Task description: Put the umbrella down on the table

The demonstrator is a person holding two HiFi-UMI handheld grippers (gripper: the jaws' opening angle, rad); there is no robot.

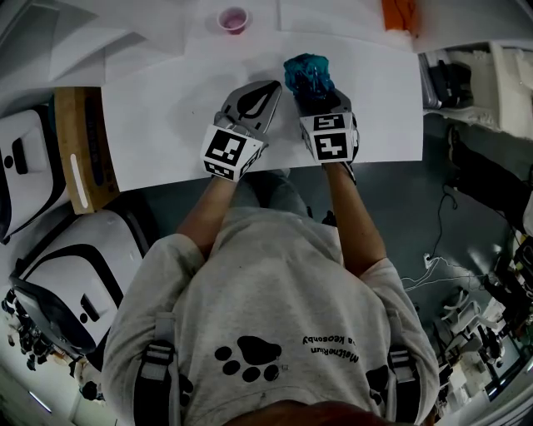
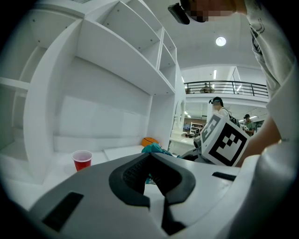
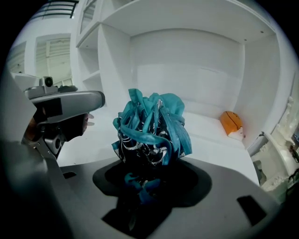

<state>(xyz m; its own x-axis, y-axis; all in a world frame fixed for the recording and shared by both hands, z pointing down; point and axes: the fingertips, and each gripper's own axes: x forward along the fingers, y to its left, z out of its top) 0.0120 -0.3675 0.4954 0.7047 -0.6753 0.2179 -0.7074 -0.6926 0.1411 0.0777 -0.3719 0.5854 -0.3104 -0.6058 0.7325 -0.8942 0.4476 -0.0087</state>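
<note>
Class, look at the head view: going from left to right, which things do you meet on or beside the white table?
wooden board → left gripper → teal umbrella → orange object

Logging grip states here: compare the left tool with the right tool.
The left tool is shut on nothing; the right tool is shut on the teal umbrella. The left tool angles toward the right one; the right tool points nearly straight ahead. Both are over the white table, side by side.
</note>
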